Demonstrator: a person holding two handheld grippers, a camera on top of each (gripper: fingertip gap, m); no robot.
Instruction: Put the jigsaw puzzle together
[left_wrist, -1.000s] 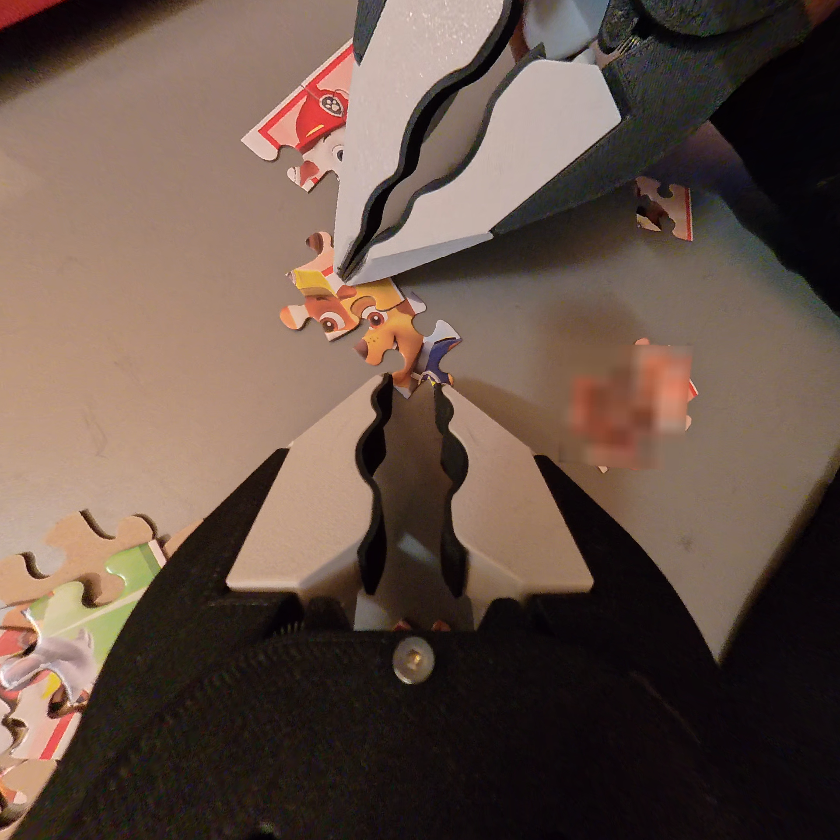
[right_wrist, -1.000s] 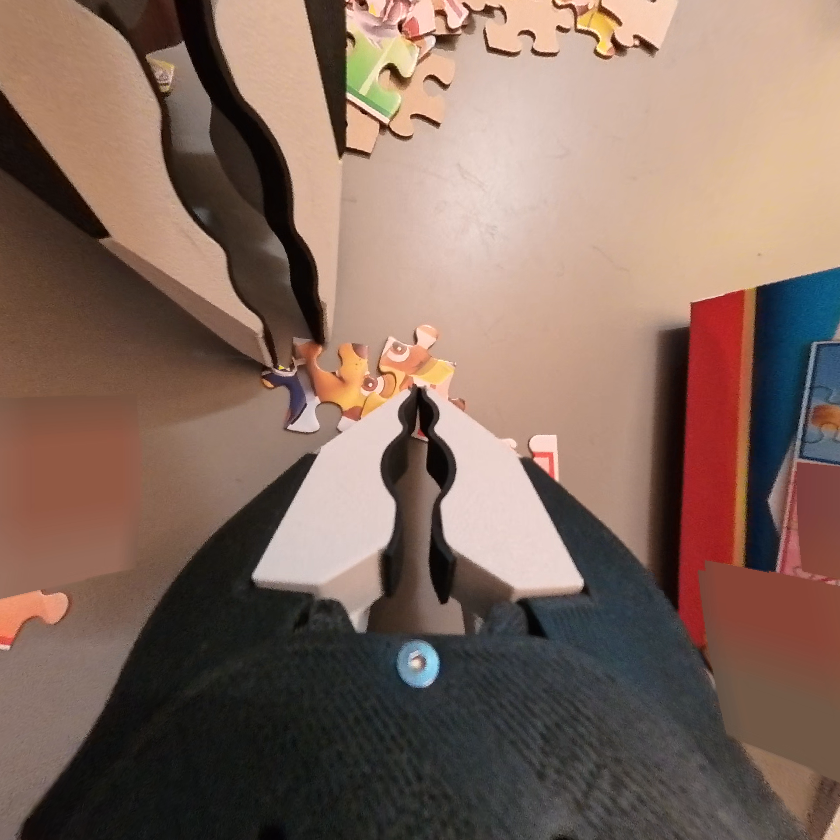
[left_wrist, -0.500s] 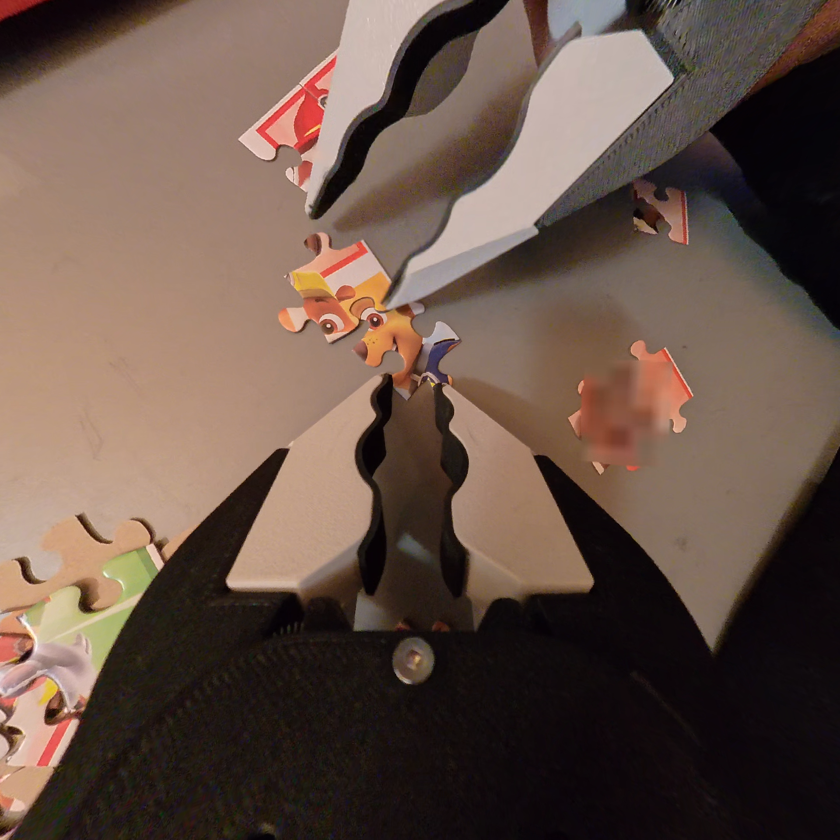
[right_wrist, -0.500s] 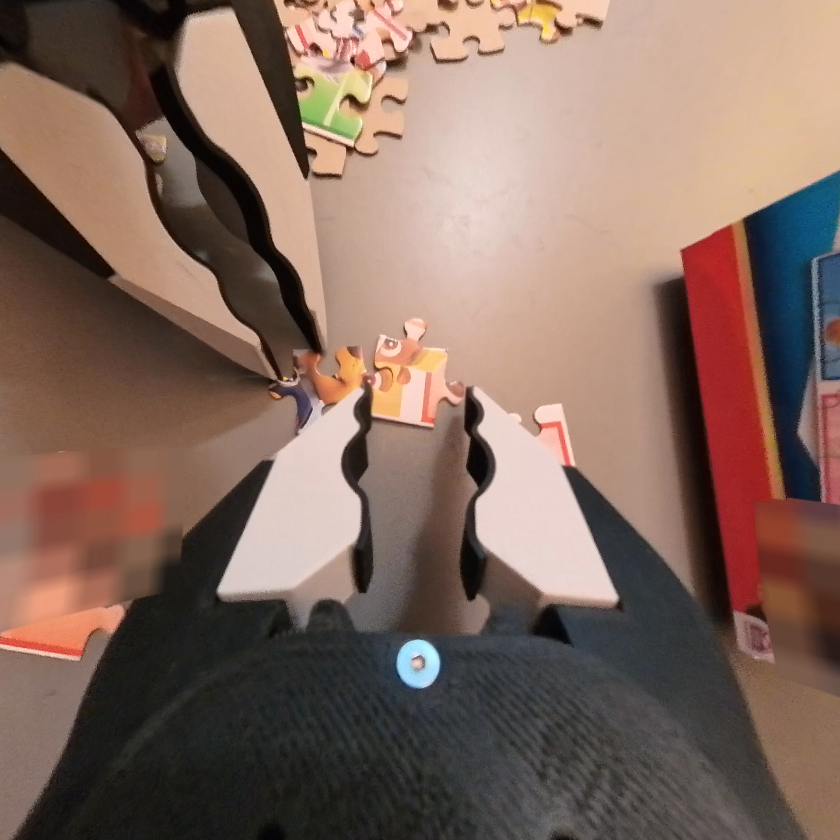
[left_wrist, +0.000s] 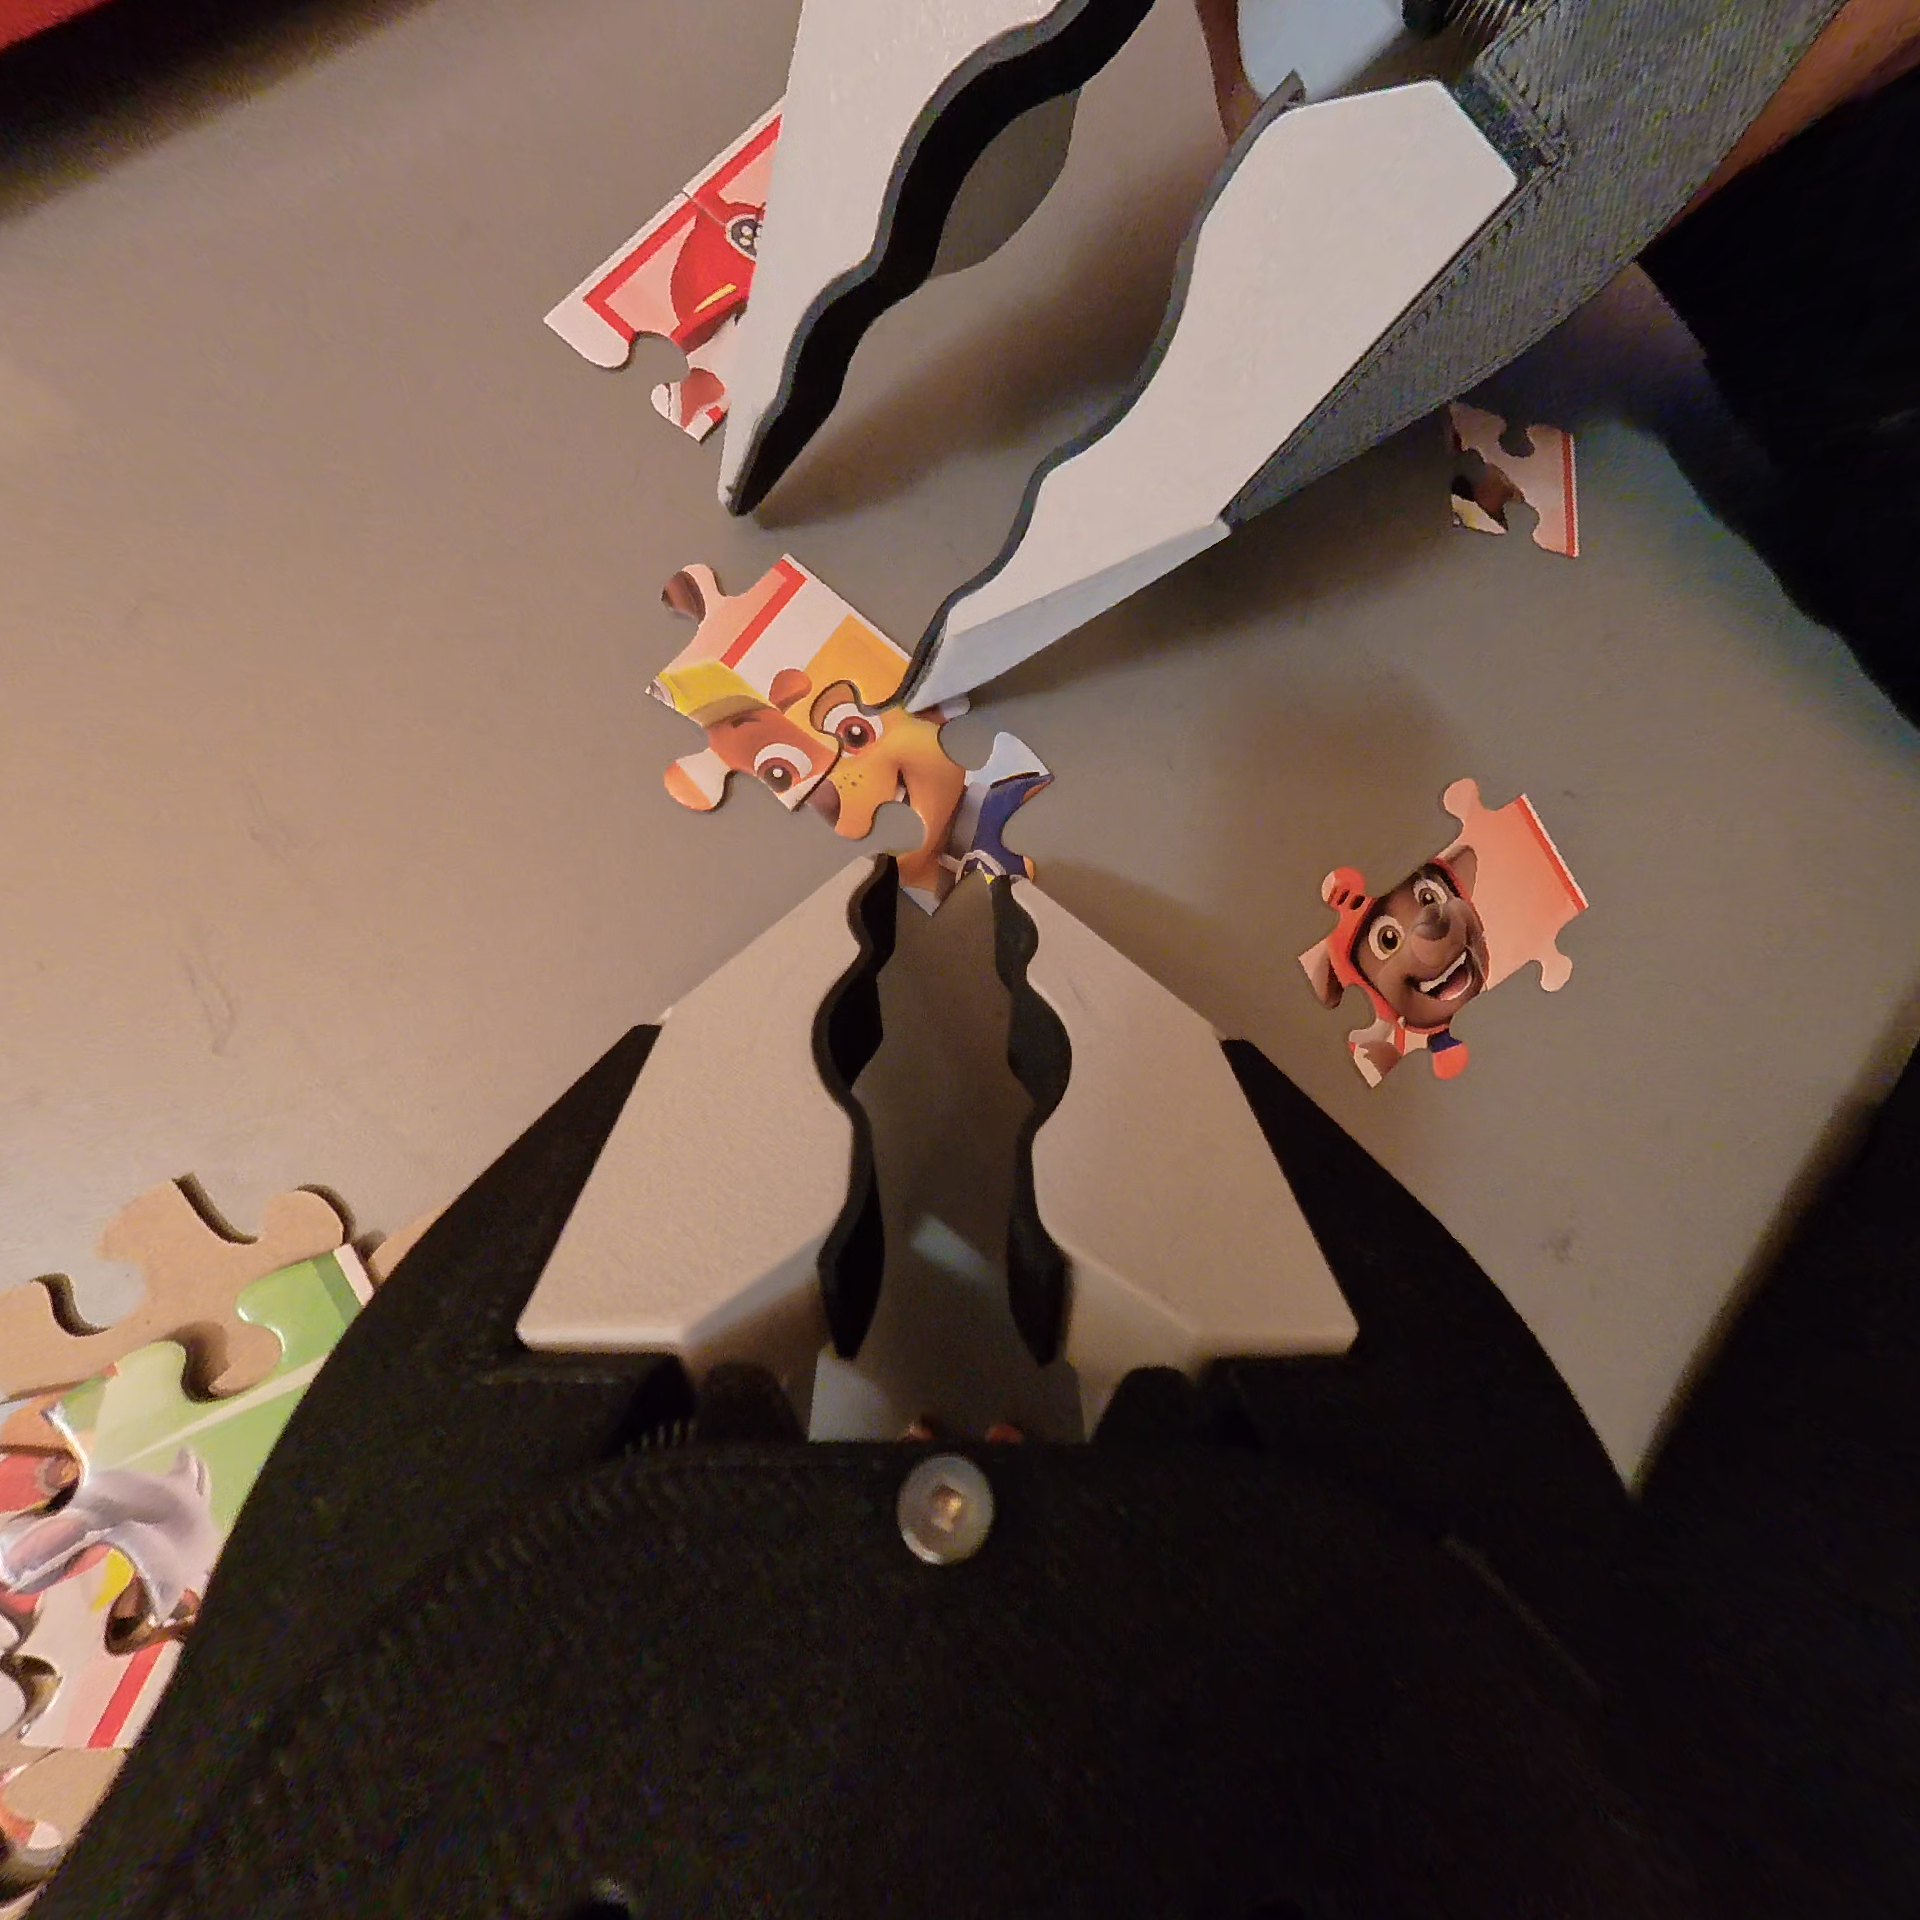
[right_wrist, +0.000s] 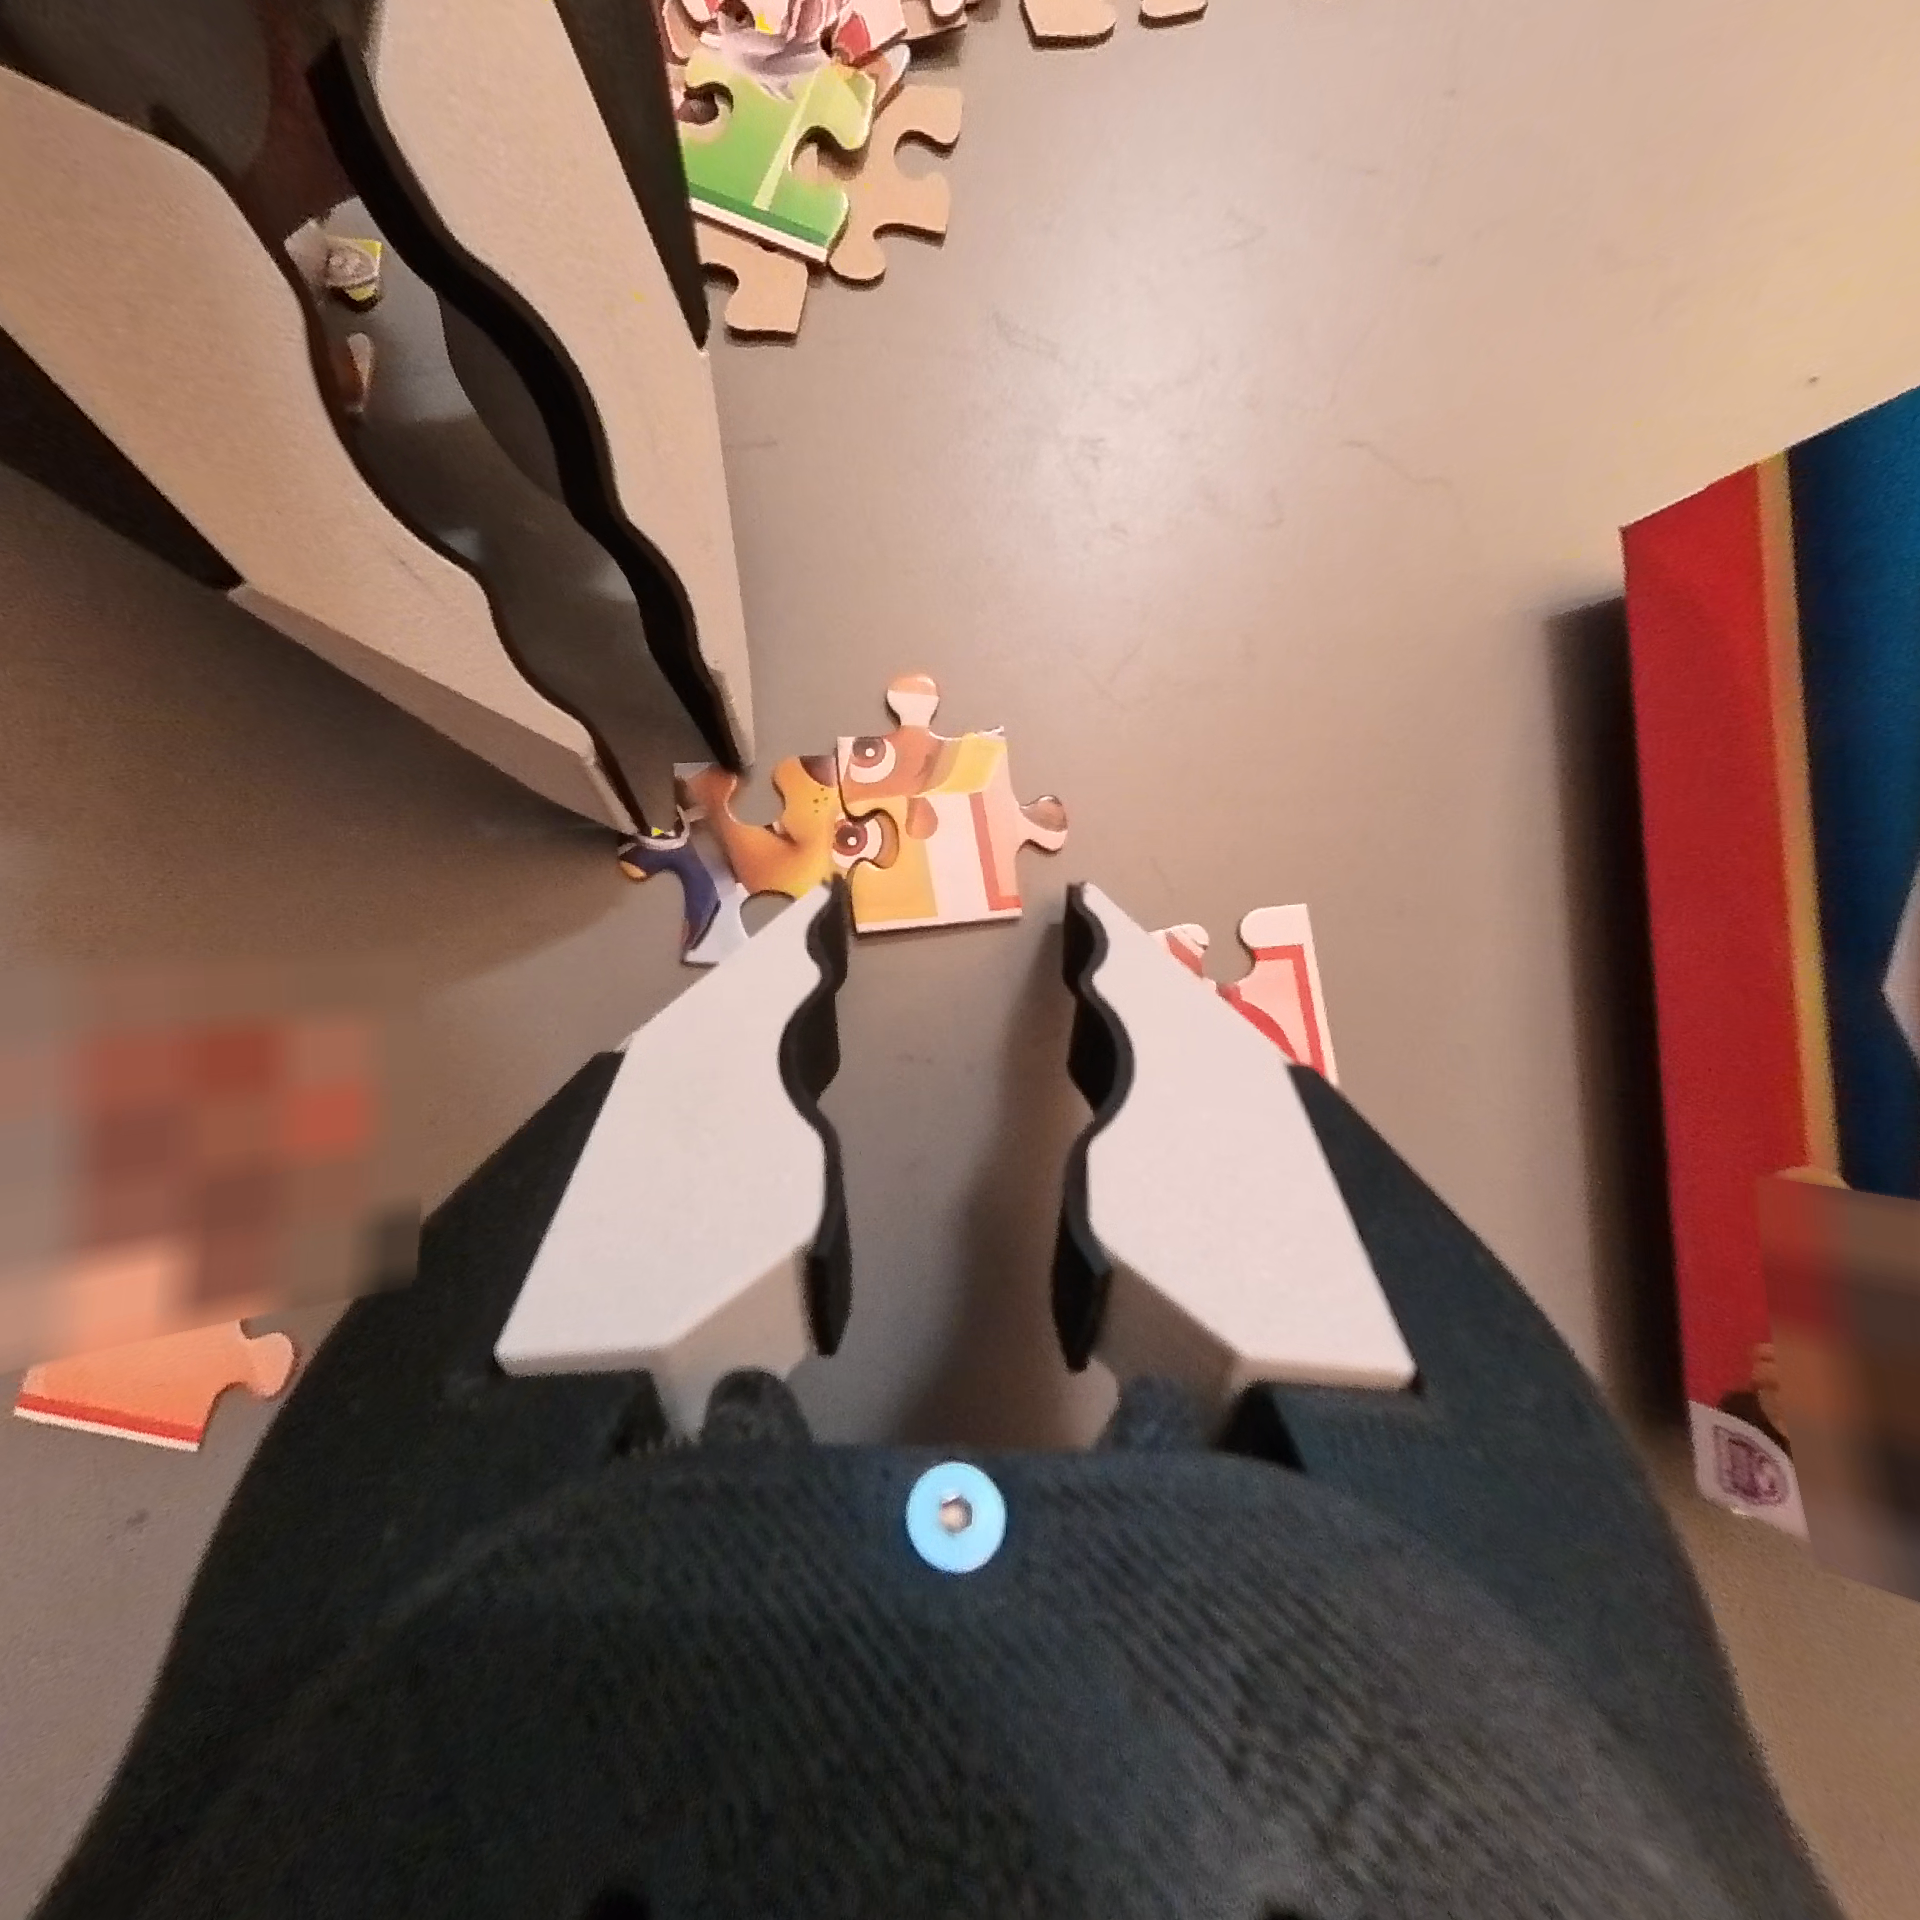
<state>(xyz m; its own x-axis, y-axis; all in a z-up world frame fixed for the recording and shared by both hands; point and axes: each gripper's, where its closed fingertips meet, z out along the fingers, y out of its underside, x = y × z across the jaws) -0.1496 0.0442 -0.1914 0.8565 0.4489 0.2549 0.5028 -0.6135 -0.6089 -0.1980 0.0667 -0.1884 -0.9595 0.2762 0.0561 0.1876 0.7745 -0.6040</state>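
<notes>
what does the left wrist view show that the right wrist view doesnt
Only the left wrist view shows the loose puzzle piece with a brown pup in a red helmet unblurred, and a small piece beside the right gripper's body. Only the right wrist view shows the red and blue box. Both show the two joined pup pieces, the left gripper pinching their blue-tipped end, and the open right gripper.

Grey desk (left_wrist: 260, 727), loose puzzle pieces heap (left_wrist: 125, 1455) at its edge, red-and-blue puzzle box (right_wrist: 1766, 883), single dog-face piece (left_wrist: 1444, 935) lying apart
</notes>
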